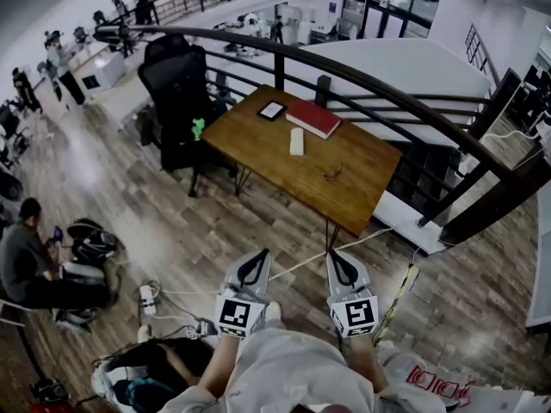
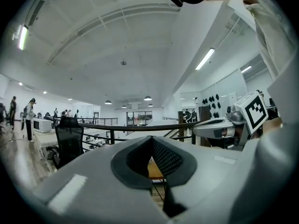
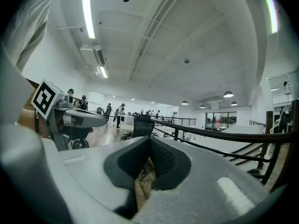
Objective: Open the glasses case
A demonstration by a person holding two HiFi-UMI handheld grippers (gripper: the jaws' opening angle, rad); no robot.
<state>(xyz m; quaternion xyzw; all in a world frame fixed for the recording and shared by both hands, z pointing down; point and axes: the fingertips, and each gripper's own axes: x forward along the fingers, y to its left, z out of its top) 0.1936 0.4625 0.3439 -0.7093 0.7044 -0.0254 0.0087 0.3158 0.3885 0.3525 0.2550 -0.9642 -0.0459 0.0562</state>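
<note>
The glasses case (image 1: 296, 141) is a small, pale, rounded oblong lying shut near the middle of the wooden surface (image 1: 353, 192), too small to show any hinge, seam or label. Just beside it, toward the railing (image 1: 370, 83), lies a red book (image 1: 313, 118) with a plain matte cover. A dark-framed device (image 1: 271, 110) with a light screen sits near the far corner, and whatever the screen shows cannot be read. A thin-framed pair of glasses (image 1: 334, 175) rests apart from the case, nearer the person, and is barely made out against the wood grain.

Both grippers are held well short of the surface, above the plank floor. The left gripper (image 1: 258, 258) has its jaws closed together with nothing between them. In its own view the left gripper (image 2: 152, 139) shows dark, dimpled rubber pads meeting at the tip, and only a sliver of brown wood appears beneath them. The right gripper (image 1: 337, 263) is likewise closed and empty, with the same grey moulded shell and textured pads in its own view (image 3: 149, 141).

Each gripper carries 1 cube with black-and-white square markers (image 1: 239, 313), and these are patterns, not letters. Red print on white fabric (image 1: 430, 382) at the lower edge is cut off and illegible. A black mesh-backed office chair (image 1: 176, 84) stands at the surface's left end.
</note>
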